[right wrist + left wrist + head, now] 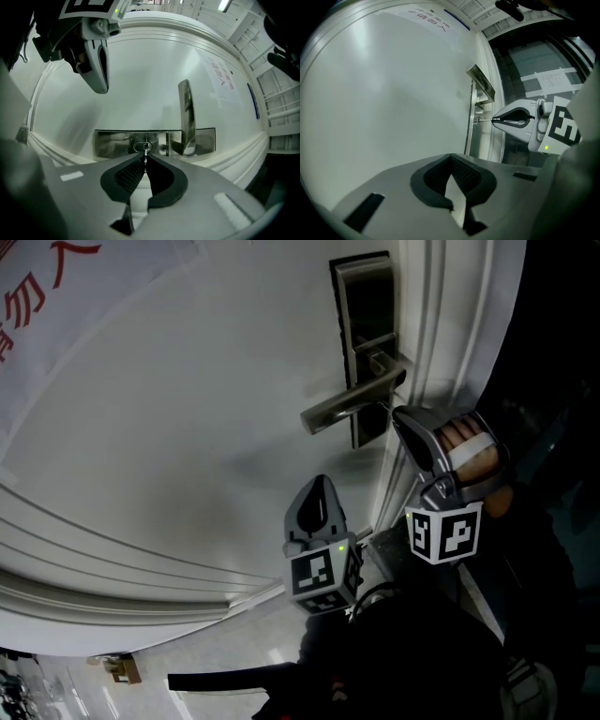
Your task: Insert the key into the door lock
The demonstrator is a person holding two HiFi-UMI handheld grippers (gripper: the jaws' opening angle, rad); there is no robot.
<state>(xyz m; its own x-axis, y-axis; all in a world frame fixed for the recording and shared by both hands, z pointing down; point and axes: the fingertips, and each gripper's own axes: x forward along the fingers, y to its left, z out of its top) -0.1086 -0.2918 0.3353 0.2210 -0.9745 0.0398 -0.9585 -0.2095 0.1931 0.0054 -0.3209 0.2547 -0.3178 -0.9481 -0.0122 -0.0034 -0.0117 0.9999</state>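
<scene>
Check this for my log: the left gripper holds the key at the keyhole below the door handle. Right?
No, the right gripper holds the key at the keyhole below the door handle; the right gripper view shows it between that gripper's jaws.

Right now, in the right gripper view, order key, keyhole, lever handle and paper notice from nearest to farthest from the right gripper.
1. Key, pinched in the right gripper jaws.
2. Keyhole, straight ahead at the key's tip.
3. Lever handle, right of the keyhole.
4. Paper notice, far upper right.
</scene>
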